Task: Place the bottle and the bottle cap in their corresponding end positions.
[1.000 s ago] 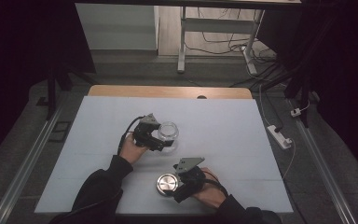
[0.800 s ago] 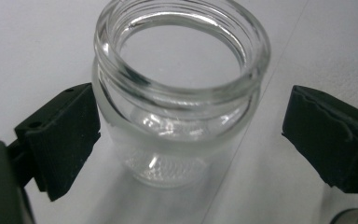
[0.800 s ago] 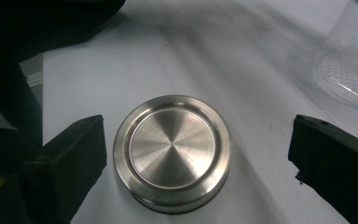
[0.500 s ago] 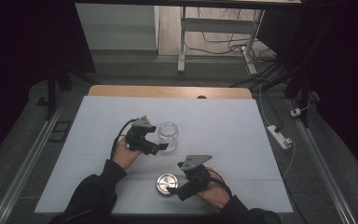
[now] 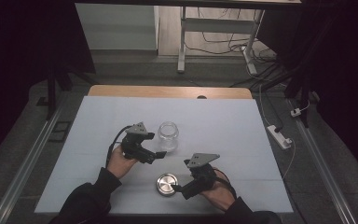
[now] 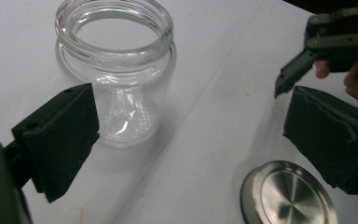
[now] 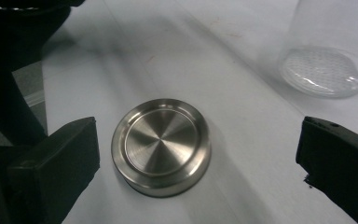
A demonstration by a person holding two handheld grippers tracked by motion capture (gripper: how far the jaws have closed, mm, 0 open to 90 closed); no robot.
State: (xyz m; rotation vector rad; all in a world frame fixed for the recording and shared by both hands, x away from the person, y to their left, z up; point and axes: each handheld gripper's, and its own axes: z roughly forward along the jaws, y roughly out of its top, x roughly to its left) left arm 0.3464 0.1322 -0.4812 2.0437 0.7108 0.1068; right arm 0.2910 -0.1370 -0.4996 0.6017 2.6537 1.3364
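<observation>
Glass jar (image 5: pixel 168 136) and metal lid (image 5: pixel 167 184) sit apart on a white table (image 5: pixel 242 140), seen from above, with a person's two hands working tongs beside them. The left gripper (image 5: pixel 157 156) lies just off the jar's near left side, its jaws wide apart and holding nothing; they have just been opening. The right gripper (image 5: pixel 179 190) rests at the lid's right edge, its jaws also spread wide and just opened further, with no pad pressing on the lid. The jar stands upright near the table's middle; the lid lies flat below it, closer to the person. A white power strip (image 5: pixel 279 136) lies on the floor off the table's right edge.

In the left gripper view, the jar (image 6: pixel 116 70) stands open-mouthed and empty at upper left, beyond the left pad, clear of both jaws. The lid (image 6: pixel 289 193) shows at the lower right corner, partly behind the right pad. The right gripper (image 6: pixel 303 65) reaches in from the upper right, with fingers behind it.

In the right gripper view, the lid (image 7: pixel 161 145) lies flat on the table between the widely parted jaws, nearer the left pad yet apart from both. The jar's patterned base (image 7: pixel 321 72) stands at upper right, well beyond the jaws.
</observation>
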